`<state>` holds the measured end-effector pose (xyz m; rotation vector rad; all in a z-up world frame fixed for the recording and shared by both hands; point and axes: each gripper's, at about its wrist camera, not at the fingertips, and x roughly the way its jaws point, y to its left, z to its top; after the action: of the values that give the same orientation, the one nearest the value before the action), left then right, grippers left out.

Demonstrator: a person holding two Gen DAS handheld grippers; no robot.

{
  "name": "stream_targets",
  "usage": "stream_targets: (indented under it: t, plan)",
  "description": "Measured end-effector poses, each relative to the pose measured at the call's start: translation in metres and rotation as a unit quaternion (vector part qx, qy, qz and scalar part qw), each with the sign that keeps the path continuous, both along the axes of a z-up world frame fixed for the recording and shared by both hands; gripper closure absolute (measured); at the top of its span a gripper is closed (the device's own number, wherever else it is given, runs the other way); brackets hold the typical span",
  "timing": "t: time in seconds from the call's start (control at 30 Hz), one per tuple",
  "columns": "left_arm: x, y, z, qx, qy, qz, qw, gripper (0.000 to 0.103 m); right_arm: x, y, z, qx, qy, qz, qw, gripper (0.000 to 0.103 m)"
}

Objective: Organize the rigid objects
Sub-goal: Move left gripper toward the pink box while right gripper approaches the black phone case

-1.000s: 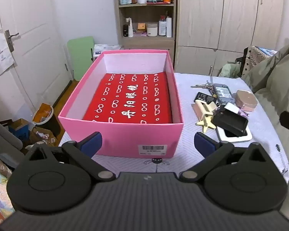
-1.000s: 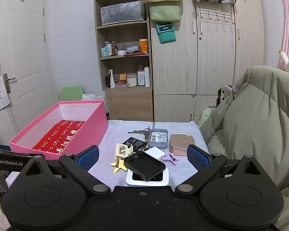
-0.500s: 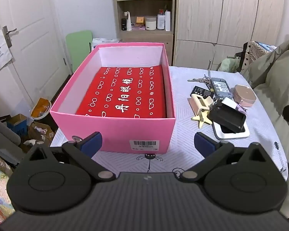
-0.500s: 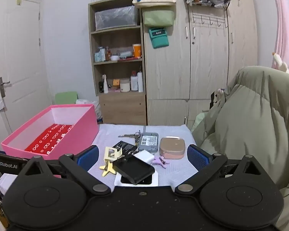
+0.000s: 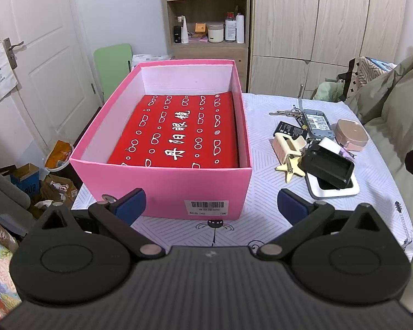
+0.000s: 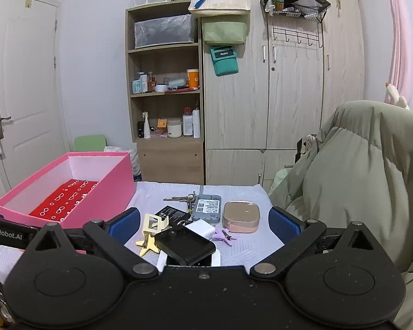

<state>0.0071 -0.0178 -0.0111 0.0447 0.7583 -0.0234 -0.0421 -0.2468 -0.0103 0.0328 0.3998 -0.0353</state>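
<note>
One pink box, two tools (both spread apart, empty): left, right.

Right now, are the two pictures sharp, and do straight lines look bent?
Left wrist view: sharp, evenly lit; the pink box edges splay and the door bows. Right wrist view: also sharp, dimmer; the wardrobe leans inward, corners are darkened.

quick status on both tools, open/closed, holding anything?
Left tool: open, holding nothing, facing the pink box.
Right tool: open, holding nothing, above the black case.
</note>
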Motion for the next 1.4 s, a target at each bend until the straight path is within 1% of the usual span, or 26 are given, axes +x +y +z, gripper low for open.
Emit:
stream_targets:
  t: [0.27, 0.53, 0.63, 0.7, 1.4]
  plan:
    - [-0.002, 0.002, -0.002, 0.0, -0.009, 0.004, 0.9999, 0.0, -0.001, 0.004, -0.001, -0.006, 0.003, 0.005, 1.0, 0.002]
    - [-0.014, 0.002, -0.005, 0.006, -0.056, 0.006, 0.9984, 0.0, 0.0, 0.004, -0.003, -0.007, 0.014, 0.004, 1.0, 0.002]
    - [-0.019, 0.003, -0.009, 0.009, -0.081, 0.01, 0.9966, 0.0, -0.001, 0.004, -0.005, -0.01, 0.016, 0.002, 1.0, 0.002]
    - [-0.021, 0.003, -0.011, 0.009, -0.088, 0.014, 0.9959, 0.0, -0.002, 0.004, -0.007, -0.009, 0.018, 0.001, 1.0, 0.002]
    - [-0.02, 0.006, -0.026, 0.001, -0.061, 0.003, 0.9981, 0.0, -0.002, 0.005, -0.033, 0.006, 0.056, 0.005, 0.998, 0.002]
